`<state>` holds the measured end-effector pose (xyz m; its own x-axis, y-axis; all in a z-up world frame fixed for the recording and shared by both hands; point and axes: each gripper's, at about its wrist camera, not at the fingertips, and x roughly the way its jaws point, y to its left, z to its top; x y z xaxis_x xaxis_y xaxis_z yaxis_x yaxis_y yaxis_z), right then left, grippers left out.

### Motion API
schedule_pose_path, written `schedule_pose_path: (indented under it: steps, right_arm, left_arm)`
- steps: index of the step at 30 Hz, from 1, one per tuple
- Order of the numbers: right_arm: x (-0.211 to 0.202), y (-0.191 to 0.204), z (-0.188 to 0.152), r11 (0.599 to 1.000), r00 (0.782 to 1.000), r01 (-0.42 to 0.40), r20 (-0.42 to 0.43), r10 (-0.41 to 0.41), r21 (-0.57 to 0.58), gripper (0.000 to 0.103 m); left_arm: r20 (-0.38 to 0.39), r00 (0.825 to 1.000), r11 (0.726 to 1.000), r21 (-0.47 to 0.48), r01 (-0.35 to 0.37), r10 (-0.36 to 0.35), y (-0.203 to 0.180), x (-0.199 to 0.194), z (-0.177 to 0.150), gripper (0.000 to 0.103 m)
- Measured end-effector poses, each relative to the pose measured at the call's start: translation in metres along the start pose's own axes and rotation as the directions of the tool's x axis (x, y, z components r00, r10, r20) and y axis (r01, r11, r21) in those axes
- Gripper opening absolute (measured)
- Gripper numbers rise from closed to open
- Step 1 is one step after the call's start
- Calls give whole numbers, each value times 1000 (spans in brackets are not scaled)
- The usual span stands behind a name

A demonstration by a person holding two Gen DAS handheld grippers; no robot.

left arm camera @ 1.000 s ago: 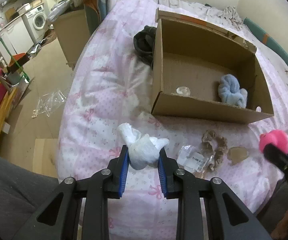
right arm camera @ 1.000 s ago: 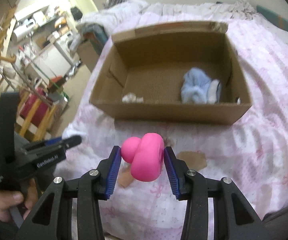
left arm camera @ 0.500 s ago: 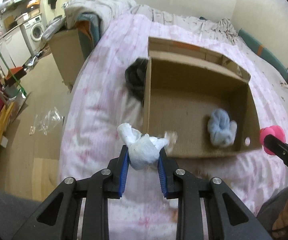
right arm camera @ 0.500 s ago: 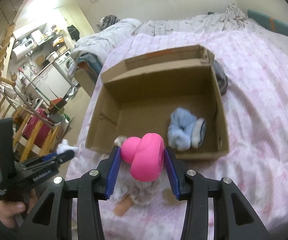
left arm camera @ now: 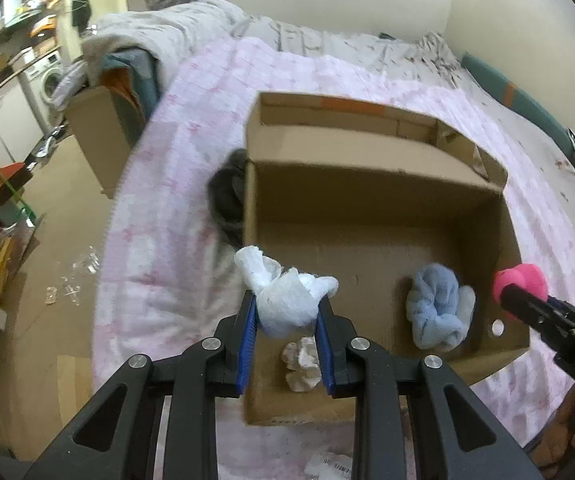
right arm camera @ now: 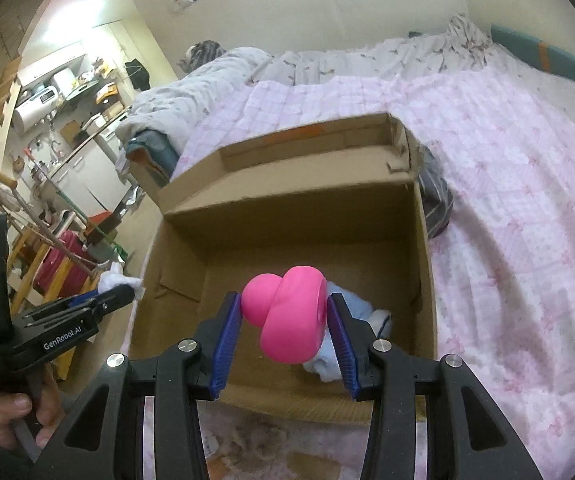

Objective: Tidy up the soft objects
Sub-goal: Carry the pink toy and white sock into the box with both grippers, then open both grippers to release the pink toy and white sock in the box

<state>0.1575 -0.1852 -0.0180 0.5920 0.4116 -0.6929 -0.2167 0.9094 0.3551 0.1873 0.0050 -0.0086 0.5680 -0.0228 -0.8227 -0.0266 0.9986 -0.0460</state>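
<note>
Left wrist view: the left gripper point(left arm camera: 285, 312) is clenching a white cloth wad point(left arm camera: 287, 300) between its blue fingers point(left arm camera: 246, 336), hanging over the near-left corner of the open cardboard box point(left arm camera: 367, 168).
Box contents: a light blue cloth point(left arm camera: 439, 312) and a small pale crumpled piece point(left arm camera: 301, 360) are lying on the floor, with bare cardboard behind them.
Edges: a dark garment point(left arm camera: 227, 196) is sitting against the box's outer left wall on the pink bed quilt point(left arm camera: 175, 184).
Right wrist view: the right gripper point(right arm camera: 285, 320) is grasping a pink squishy toy point(right arm camera: 291, 316) above the near wall; only here a hand point(right arm camera: 3, 412) is showing.
</note>
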Motion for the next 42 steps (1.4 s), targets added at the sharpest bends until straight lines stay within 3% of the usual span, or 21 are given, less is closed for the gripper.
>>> schedule_pose_path:
  steps: [12, 29, 39, 42]
  right_arm:
    - [45, -4, -21, 1000, 993, 14, -115, -14, -3, 46]
    - [47, -7, -24, 1000, 991, 20, -136, -17, 19, 46]
    - [45, -12, -24, 999, 992, 10, -124, -5, 41, 46]
    - [43, -15, -24, 999, 993, 8, -117, -3, 50, 46]
  left_arm:
    - [-18, 997, 994, 75, 75, -74, -25, 25, -18, 25]
    - [-37, 999, 998, 57, 34, -32, -22, 34, -22, 26]
    - [-32, 999, 997, 61, 38, -36, -25, 30, -23, 60]
    - [-38, 998, 997, 53, 54, -52, -25, 30, -23, 64]
